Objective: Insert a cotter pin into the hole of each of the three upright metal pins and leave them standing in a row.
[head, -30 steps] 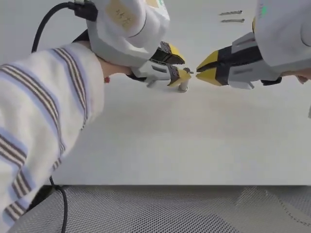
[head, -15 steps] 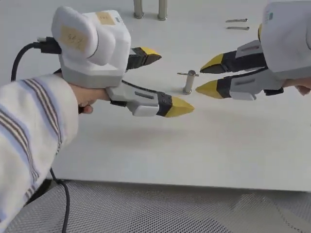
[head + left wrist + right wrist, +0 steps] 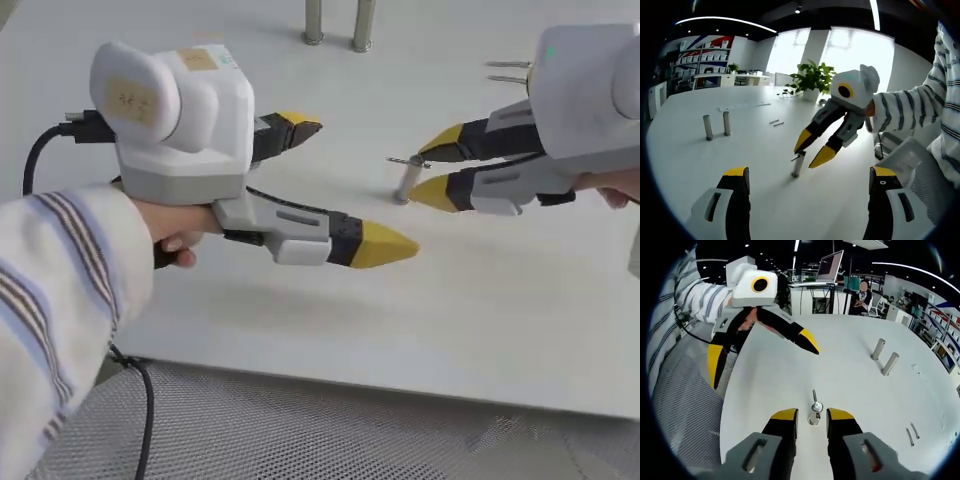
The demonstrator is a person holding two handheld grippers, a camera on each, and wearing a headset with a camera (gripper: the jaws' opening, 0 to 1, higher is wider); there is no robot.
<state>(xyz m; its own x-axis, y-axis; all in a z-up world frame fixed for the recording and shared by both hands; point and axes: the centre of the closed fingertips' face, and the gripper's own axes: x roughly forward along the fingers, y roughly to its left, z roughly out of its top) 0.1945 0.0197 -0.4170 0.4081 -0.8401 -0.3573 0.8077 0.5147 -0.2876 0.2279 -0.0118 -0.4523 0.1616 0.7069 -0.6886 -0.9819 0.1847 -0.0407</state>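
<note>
Pin [image 3: 814,417] stands upright on the table [image 3: 850,385], between the jaws of the right gripper [image 3: 812,413]. These jaws are only a narrow gap apart, one on each side of the pin, and I cannot tell whether they touch it. A cotter pin [image 3: 814,396] sits through the hole near the pin's top, its long end pointing away from the jaws. In the head view the right gripper [image 3: 425,172] comes in from the right, its yellow tips at the pin, with the cotter pin sticking out to the left

The left gripper [image 3: 352,183] hangs above the table to the left of the pin, apart from it. Its jaws are spread wide and hold nothing. In the left gripper view the pin stands ahead, in line with the gap between them

Further back, two pins [image 3: 338,25] stand upright close together near the far side of the table, well apart from the first. Two spare cotter pins [image 3: 508,71] lie flat side by side, behind the right gripper

A striped sleeve [image 3: 60,300] covers the arm that holds the left gripper, and a black cable [image 3: 40,160] runs from the gripper's rear. Grey mesh [image 3: 300,430] shows below the near edge of the table
</note>
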